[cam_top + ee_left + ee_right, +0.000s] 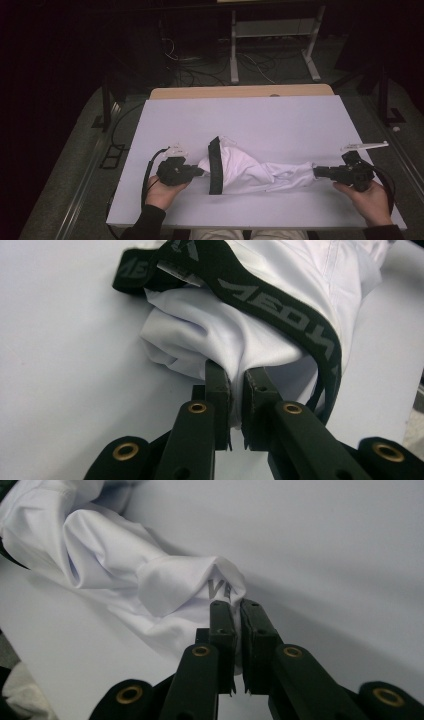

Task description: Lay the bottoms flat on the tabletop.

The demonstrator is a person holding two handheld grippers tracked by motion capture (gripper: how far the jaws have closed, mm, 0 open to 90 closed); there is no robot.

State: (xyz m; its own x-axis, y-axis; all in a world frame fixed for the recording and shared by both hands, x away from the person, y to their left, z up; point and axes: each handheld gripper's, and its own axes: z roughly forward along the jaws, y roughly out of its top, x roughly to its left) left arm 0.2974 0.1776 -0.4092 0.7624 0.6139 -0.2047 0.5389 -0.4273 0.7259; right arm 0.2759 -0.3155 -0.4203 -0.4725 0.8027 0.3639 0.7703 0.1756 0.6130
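While a white garment (250,172) is stretched along the desk's (250,115) near edge, its ends are pinched by the left gripper (200,171) and right gripper (316,172), both clamped on cloth. Thin, smooth, crumpled fabric could be pulled free if tugged harder. A black lettered elastic waistband (216,165) loops the left end.

- A white table (280,120) with a bare wooden strip (240,92) along its far edge.
- Behind it, a dim room, grey floor (75,145), tangled cables (210,70), a white metal frame (272,35).
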